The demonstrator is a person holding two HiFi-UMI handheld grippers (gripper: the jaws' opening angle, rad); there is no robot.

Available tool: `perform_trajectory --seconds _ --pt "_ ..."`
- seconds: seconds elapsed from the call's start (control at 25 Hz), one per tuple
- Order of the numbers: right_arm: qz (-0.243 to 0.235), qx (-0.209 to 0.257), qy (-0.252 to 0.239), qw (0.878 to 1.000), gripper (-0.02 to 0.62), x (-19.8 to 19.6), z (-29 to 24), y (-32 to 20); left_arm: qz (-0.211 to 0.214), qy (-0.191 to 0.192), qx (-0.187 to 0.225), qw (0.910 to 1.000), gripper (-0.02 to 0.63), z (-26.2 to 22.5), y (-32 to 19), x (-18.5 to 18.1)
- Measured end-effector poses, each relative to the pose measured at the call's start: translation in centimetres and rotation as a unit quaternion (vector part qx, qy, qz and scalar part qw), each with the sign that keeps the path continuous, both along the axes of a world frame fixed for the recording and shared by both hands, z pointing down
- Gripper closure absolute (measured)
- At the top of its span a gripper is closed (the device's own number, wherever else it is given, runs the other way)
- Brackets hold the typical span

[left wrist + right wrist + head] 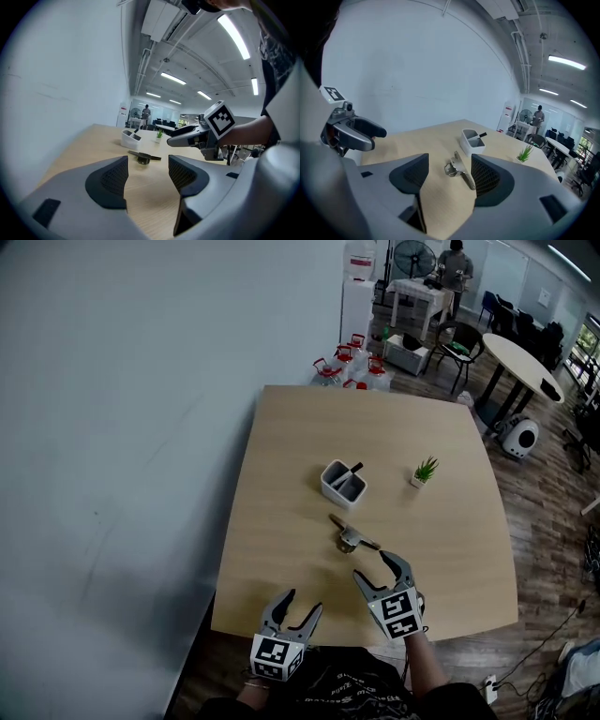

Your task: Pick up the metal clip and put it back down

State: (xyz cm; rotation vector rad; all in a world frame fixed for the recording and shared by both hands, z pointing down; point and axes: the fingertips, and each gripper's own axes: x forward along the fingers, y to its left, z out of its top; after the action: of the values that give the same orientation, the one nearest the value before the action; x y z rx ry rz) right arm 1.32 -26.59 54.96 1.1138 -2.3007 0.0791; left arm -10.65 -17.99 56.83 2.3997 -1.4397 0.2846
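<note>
The metal clip [352, 535] lies flat on the wooden table [281, 521], a little in front of the white holder. My right gripper [382, 572] hovers just short of it, jaws open and empty; the clip [459, 169] shows between and beyond its jaws. My left gripper [298, 607] is at the table's near edge, open and empty, with the clip [144, 157] well ahead of it and the right gripper [187, 136] to its right.
A white desk holder [343, 484] with a dark pen stands past the clip. A small potted plant [425, 472] sits to its right. A grey wall runs along the table's left side. Water jugs [349, 367], chairs and a person stand far behind.
</note>
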Motion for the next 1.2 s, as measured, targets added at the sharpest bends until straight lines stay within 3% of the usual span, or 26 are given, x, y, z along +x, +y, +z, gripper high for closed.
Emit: perform_trajectory --seconds 0.28,0.64,0.96,1.12,1.2 --pt "-0.06 -0.026 0.041 0.997 0.295 -2.8 1.9 -3.7 -0.057 -0.007 -0.003 0.9984 0.345 -0.6 0.3 -2.4" --pt "-0.101 -0.088 0.08 0.988 0.296 -4.4 7.9 -7.4 -0.13 -0.03 -0.017 0.991 0.345 -0.4 1.9 -5.9" --pt "-0.095 -0.129 0.102 0.982 0.3 -3.8 11.9 -9.2 -0.167 -0.043 -0.038 0.9842 0.345 0.2 3.7 -7.0" --pt "-0.092 -0.129 0.104 0.982 0.333 -3.7 12.4 -9.7 -0.175 -0.049 -0.041 0.9825 0.345 0.5 4.2 -7.2" --pt "-0.095 -0.128 0.101 0.982 0.388 -3.9 12.3 -9.8 -0.181 -0.048 -0.044 0.9813 0.345 0.5 4.3 -7.4"
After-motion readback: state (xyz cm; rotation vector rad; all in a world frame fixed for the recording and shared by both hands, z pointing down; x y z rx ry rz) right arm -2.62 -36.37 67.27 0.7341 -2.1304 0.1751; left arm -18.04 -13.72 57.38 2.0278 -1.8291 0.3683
